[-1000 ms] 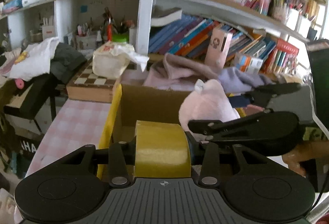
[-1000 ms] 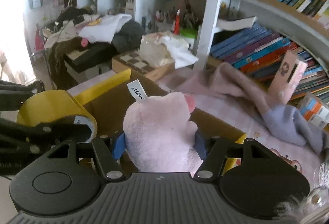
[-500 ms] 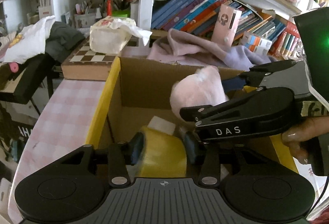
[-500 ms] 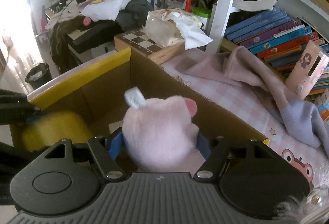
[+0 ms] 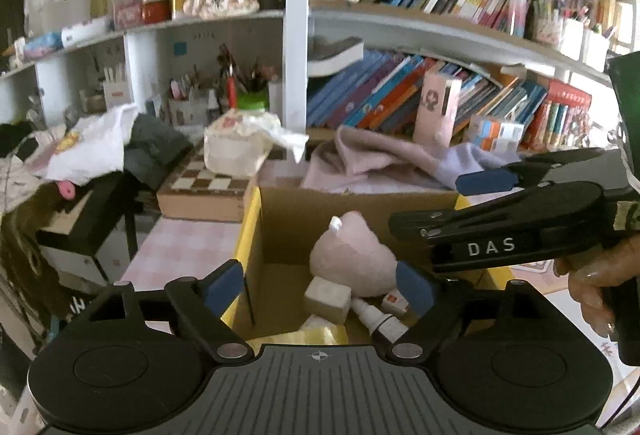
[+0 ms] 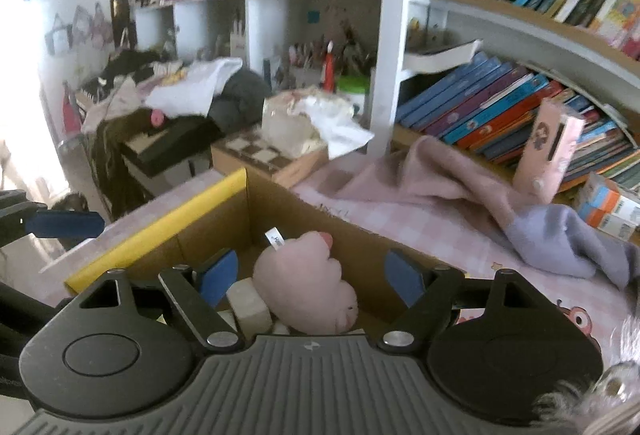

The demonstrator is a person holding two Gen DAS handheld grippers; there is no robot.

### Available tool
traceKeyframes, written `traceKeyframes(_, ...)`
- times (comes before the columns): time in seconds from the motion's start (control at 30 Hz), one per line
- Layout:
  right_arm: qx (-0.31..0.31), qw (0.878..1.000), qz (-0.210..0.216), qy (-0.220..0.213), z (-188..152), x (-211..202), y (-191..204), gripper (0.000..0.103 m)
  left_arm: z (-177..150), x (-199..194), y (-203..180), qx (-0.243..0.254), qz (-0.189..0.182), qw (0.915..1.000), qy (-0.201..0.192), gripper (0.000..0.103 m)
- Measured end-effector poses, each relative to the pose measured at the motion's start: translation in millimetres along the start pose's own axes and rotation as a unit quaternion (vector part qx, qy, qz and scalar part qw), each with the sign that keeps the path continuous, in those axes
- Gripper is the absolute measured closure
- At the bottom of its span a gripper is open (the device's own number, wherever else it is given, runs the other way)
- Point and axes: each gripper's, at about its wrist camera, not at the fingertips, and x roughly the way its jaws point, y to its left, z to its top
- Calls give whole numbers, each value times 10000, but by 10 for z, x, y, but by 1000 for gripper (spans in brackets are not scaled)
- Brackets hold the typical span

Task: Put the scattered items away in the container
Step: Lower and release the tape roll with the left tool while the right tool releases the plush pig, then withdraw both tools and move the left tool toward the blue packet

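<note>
Left wrist view looks down into an open cardboard box (image 5: 352, 211) with plain brown corrugated walls and a yellow strip along its left rim. The left gripper (image 5: 320, 289) hangs over the box with its jaws opening, wide apart, and nothing between the blue pads. Just below it, at the near edge of the box, lies a glossy yellow roll of tape (image 5: 316, 335), only its top showing. Deeper in the box sits a pink plush toy (image 5: 352, 259), soft and rounded, with a small white tag sticking up from it. Against the toy rests a pale rectangular block (image 5: 326, 299), and beside that lies a small white bottle (image 5: 376, 317) with a dark lower end. The right gripper (image 5: 452, 203), matte black with blue pads, reaches in from the right, held by a hand (image 5: 596, 283) at its grip.

Right wrist view shows the right gripper (image 6: 312, 275) above the same box (image 6: 304, 211), its jaws opening and standing wide, the pads clear of the plush toy (image 6: 308, 283) that lies below and between them on the box floor. The toy's fuzzy surface bulges into rounded lobes, with a darker pink spot at its top. The block (image 6: 248, 305) touches its left side. The box stands on a pink checked tablecloth (image 6: 440, 235), near a crumpled pink and lilac cloth (image 6: 460, 195).
</note>
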Motion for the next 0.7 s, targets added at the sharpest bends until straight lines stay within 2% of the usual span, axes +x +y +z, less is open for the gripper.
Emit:
traceKeyframes(0.23, 178, 9989, -222, -372, -136, -512, 108, 21, -116, -361, -18, -100, 91, 9998, -160, 14)
traceKeyframes(0.37, 230, 9974, -401, -547, -262, -827, 157, 20, -222, -598, -34, -85, 113, 9996, -248, 8)
traceKeyframes(0.7, 333, 9949, -729, -611, -694, -1442, 366, 20, -498, -1132, -86, -38, 120, 9992, -390, 7)
